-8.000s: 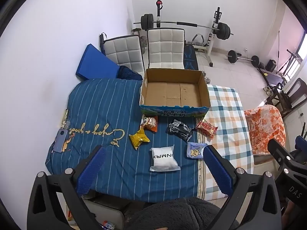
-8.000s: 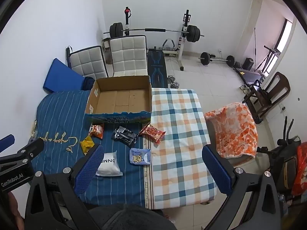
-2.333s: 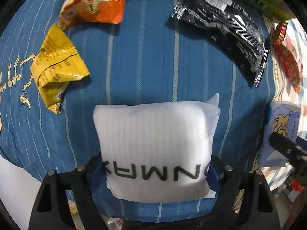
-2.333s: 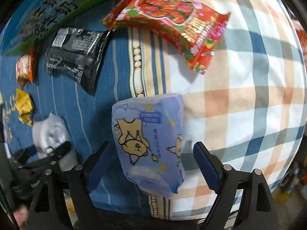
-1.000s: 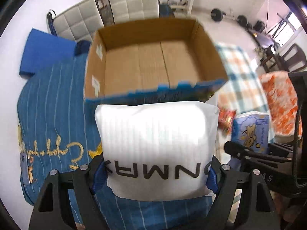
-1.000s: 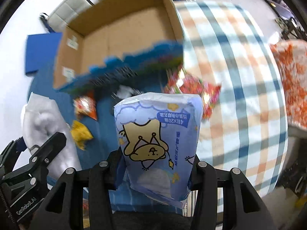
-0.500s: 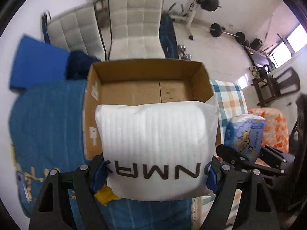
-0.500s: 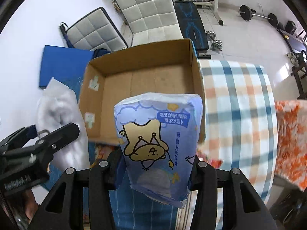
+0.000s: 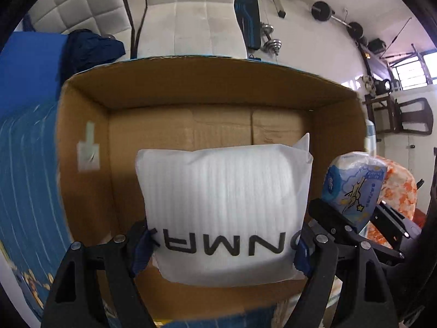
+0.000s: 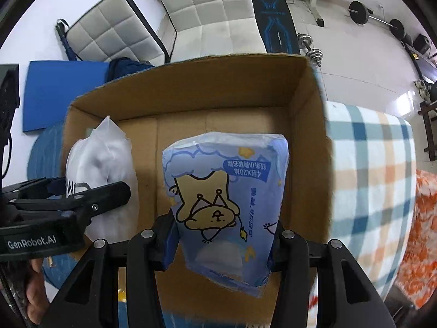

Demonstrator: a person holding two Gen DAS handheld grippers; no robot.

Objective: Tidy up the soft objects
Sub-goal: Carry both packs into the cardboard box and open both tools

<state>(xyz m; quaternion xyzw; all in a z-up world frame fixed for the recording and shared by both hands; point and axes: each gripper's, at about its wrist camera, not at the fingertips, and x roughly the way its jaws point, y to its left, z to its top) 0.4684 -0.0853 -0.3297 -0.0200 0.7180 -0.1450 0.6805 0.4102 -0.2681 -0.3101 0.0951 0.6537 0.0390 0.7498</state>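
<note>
My left gripper is shut on a white padded pack printed with black letters and holds it over the left part of the open cardboard box. My right gripper is shut on a blue tissue pack with a cartoon bear and holds it over the right part of the same box. The box floor that shows is bare. The white pack and left gripper also show in the right wrist view; the blue pack shows in the left wrist view.
The box stands on a bed with a blue striped cover and a checked blanket. White quilted chairs, a blue mat, a weight bench and dumbbells stand behind. An orange floral chair is at the right.
Both grippers have carried their packs forward from in front of the box to above its inside. The snack packets on the bed have dropped out of view.
</note>
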